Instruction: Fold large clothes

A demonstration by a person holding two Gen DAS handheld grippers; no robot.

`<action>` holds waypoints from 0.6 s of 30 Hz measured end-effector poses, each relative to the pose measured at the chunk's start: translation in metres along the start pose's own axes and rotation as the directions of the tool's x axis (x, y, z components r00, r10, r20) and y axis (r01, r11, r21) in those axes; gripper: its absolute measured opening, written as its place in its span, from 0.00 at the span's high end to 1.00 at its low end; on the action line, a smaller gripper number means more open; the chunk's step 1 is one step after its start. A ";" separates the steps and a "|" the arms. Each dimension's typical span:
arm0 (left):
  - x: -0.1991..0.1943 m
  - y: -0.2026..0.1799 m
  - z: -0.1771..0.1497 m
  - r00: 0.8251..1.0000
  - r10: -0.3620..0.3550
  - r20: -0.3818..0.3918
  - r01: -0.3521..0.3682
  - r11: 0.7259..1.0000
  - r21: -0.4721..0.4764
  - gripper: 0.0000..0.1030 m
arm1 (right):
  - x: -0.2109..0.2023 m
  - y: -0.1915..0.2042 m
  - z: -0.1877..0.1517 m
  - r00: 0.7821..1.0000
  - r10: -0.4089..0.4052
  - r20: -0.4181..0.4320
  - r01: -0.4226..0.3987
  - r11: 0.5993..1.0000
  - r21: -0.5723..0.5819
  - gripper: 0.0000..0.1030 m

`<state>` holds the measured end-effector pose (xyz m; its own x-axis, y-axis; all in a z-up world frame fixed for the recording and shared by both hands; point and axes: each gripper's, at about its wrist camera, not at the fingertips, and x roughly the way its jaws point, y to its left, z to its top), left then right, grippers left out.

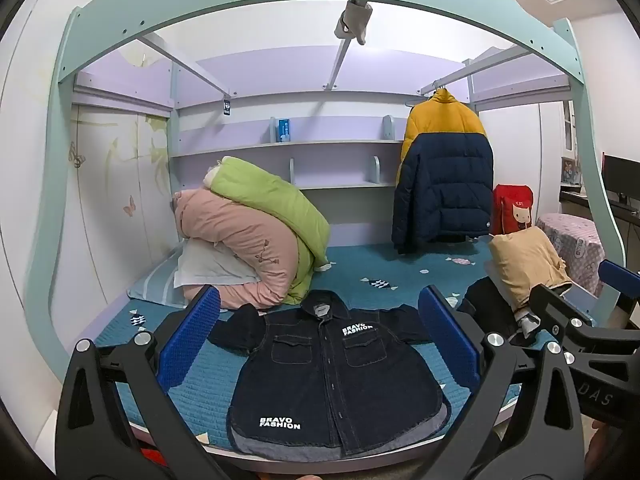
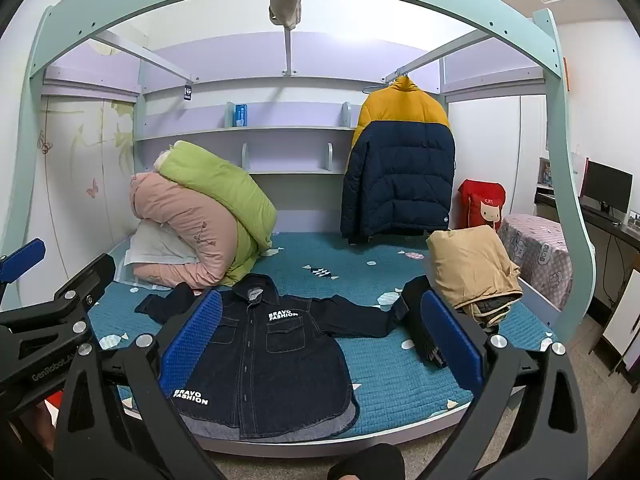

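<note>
A dark denim shirt (image 1: 320, 376) lies flat and face up on the teal quilted bed cover (image 1: 380, 280), in the lower centre of both views, buttoned, with its hem at the near edge of the bed and both sleeves spread out to the sides. White lettering reading BRAVO FASHION shows on one chest pocket and near the hem. The left gripper (image 1: 318, 340) hovers in front of the shirt with its blue pads spread wide apart and nothing between them; in its own view the pads frame the shirt's body from either side without touching the cloth. The right gripper (image 2: 320, 340) is likewise released, jaws wide and empty, held over the near edge of the bed with the shirt's right half and sleeve seen between its pads. At the right edge of the left view and the left edge of the right view, each gripper shows the other beside it. Behind the shirt, at centre left, pink and green quilts (image 2: 200, 216) are piled on a white pillow. At right a tan folded garment (image 2: 472, 272) rests on dark clothing, with a red cushion (image 2: 482, 204) behind it. A yellow and navy puffer jacket (image 2: 400, 168) hangs from a rail at upper right.
</note>
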<state>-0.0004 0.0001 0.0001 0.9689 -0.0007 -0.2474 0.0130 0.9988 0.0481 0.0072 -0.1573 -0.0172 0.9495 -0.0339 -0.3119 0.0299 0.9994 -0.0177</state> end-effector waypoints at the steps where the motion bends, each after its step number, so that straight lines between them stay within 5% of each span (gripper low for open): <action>1: 0.000 0.000 0.000 1.000 0.000 -0.003 0.000 1.000 0.000 0.04 | 0.000 0.000 0.000 1.000 0.001 0.000 -0.001 1.000 0.002 0.07; 18: 0.000 -0.001 0.000 1.000 0.003 0.000 -0.003 1.000 0.001 0.04 | 0.000 0.002 0.000 1.000 0.001 0.003 -0.001 1.000 0.001 0.07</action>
<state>0.0000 -0.0004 -0.0002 0.9688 0.0026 -0.2476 0.0099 0.9987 0.0494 0.0070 -0.1551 -0.0173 0.9506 -0.0329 -0.3088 0.0294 0.9994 -0.0162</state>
